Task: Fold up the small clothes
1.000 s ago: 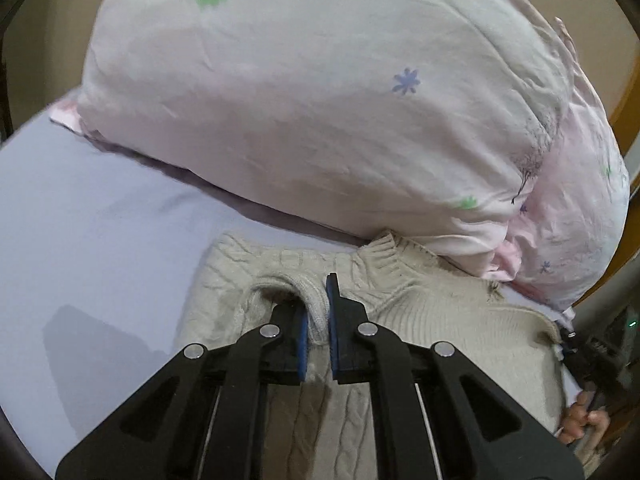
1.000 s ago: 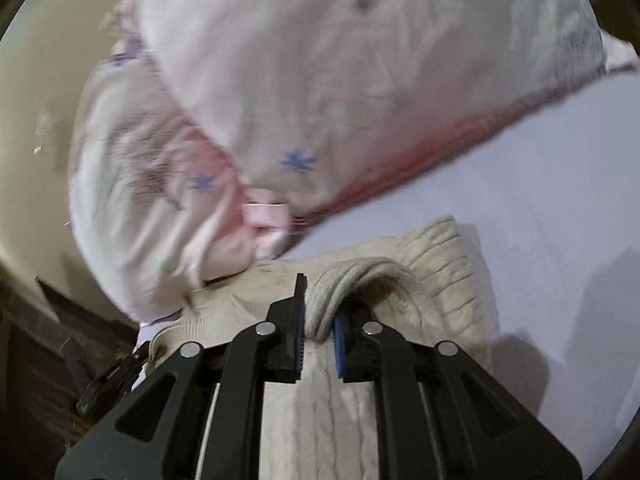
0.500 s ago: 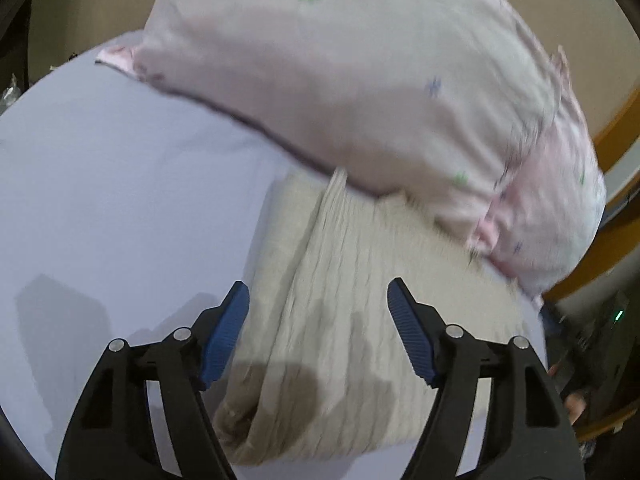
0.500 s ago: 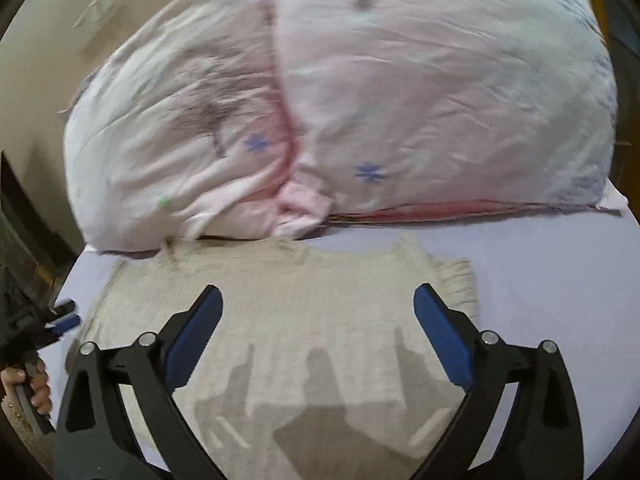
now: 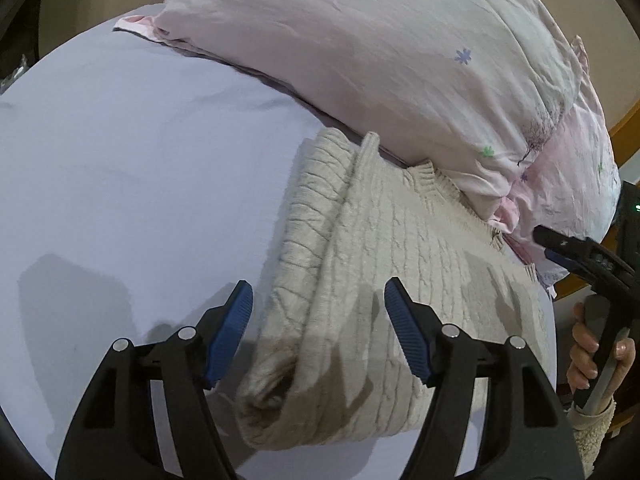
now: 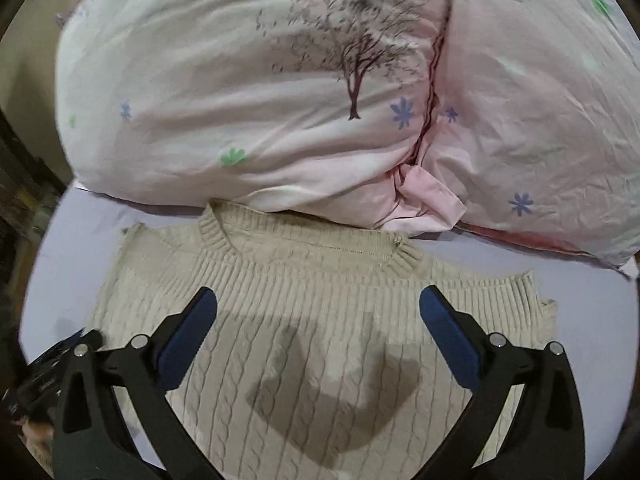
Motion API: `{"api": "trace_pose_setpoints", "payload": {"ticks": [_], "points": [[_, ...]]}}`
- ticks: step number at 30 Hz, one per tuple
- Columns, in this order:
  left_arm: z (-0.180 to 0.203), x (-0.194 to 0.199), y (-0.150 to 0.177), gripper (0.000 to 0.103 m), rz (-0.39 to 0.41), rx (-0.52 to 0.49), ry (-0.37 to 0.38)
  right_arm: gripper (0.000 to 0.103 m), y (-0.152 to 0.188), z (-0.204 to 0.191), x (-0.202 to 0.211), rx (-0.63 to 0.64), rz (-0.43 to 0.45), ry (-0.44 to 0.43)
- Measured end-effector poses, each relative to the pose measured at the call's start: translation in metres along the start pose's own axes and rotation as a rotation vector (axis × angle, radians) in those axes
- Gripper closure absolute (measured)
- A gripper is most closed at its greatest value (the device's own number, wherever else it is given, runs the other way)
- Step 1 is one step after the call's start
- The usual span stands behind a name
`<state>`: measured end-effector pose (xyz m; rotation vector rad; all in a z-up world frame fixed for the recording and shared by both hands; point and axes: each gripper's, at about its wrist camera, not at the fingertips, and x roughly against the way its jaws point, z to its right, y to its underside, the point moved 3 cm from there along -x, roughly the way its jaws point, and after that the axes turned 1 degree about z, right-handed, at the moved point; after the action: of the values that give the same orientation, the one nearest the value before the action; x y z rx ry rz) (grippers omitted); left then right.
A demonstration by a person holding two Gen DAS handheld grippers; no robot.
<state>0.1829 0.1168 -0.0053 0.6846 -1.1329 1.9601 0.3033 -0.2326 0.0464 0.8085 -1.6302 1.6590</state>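
A beige cable-knit sweater [image 5: 372, 264] lies folded on the lavender bed sheet [image 5: 132, 168], its ribbed collar next to the pillow. In the right wrist view the sweater [image 6: 312, 344] spreads flat with the neckline at the far side. My left gripper [image 5: 320, 336] is open and empty, hovering above the sweater's near folded edge. My right gripper [image 6: 316, 340] is open and empty above the sweater's middle. The right gripper also shows at the right edge of the left wrist view [image 5: 576, 252], held by a hand.
A large pink flowered pillow [image 5: 400, 56] lies right behind the sweater and touches its collar; it also fills the top of the right wrist view [image 6: 320, 92]. Bare sheet spreads to the left of the sweater. A wooden bed frame [image 5: 624, 136] shows at the right.
Both grippers were shut on sweater folds one second ago. They have let go, opened wide and pulled back; the sweater now lies folded on the sheet.
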Motion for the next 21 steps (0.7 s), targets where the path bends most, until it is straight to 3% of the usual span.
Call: {"api": "trace_pose_setpoints", "payload": {"ticks": [8,9,11,14,16,21], "points": [[-0.002,-0.002,-0.001,0.035,-0.006,-0.008,0.019,0.002,0.001,0.001,-0.006,-0.006,0.021,0.057],[0.000,-0.005,0.001,0.042,-0.022,-0.003,0.047,0.002,-0.001,0.004,-0.007,-0.019,0.022,0.057],[0.003,-0.006,0.003,0.044,-0.016,0.002,0.046,0.002,-0.002,0.007,-0.007,-0.033,0.024,0.059],[0.003,-0.008,0.003,0.058,-0.016,0.035,0.062,0.002,-0.005,0.014,-0.007,-0.050,0.024,0.055],[0.003,-0.011,0.005,0.079,-0.036,0.079,0.105,0.002,-0.005,0.018,-0.007,-0.056,0.024,0.050],[0.030,0.005,0.005,0.087,0.019,0.059,0.198,0.002,-0.008,0.046,0.012,-0.090,0.084,0.113]]}}
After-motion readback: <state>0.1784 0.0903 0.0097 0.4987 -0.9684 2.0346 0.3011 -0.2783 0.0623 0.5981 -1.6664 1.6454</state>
